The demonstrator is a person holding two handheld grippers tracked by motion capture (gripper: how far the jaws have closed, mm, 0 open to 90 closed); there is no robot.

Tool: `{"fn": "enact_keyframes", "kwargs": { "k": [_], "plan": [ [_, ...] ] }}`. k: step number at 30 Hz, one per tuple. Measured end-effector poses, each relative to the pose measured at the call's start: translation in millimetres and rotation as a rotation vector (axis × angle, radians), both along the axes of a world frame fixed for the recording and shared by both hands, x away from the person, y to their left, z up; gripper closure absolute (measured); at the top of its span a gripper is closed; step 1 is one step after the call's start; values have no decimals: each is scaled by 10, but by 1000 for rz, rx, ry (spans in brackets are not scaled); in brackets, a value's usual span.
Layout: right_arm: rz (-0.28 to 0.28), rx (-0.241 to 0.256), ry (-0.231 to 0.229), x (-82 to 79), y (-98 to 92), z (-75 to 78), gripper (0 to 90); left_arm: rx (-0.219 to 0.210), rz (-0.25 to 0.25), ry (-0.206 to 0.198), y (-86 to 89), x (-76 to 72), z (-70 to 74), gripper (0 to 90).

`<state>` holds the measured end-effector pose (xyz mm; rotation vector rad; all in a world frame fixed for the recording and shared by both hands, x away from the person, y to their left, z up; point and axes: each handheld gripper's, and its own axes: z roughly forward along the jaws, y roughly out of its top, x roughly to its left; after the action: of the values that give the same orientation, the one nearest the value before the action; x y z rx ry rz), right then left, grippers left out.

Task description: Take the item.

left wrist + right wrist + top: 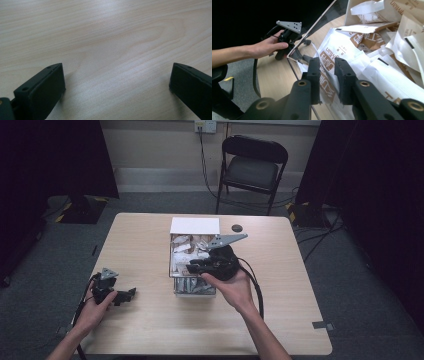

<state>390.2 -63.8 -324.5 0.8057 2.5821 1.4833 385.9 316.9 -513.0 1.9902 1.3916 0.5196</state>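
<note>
Centre frame, inside the clear box (176, 270), the right gripper (327, 75) pinches one packet (329, 58), not yet lifted out, while the left gripper (120, 296) rests wide open, lower left.

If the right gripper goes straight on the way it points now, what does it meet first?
Probably the white sachet with brown print lying in the clear box: the right gripper has its jaws closing around the sachet's edge, though depth is unclear.
</note>
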Motion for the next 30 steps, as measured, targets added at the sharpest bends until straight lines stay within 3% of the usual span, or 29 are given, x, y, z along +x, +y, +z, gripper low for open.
{"fn": "enact_keyframes", "kwargs": {
  "k": [10, 30],
  "plan": [
    [4, -14, 2, 4, -14, -18, 892, 0, 0, 0, 0, 0, 0, 0],
    [-4, 47, -16, 24, -103, 28, 900, 0, -1, 1, 1, 0, 0, 0]
  ]
}}
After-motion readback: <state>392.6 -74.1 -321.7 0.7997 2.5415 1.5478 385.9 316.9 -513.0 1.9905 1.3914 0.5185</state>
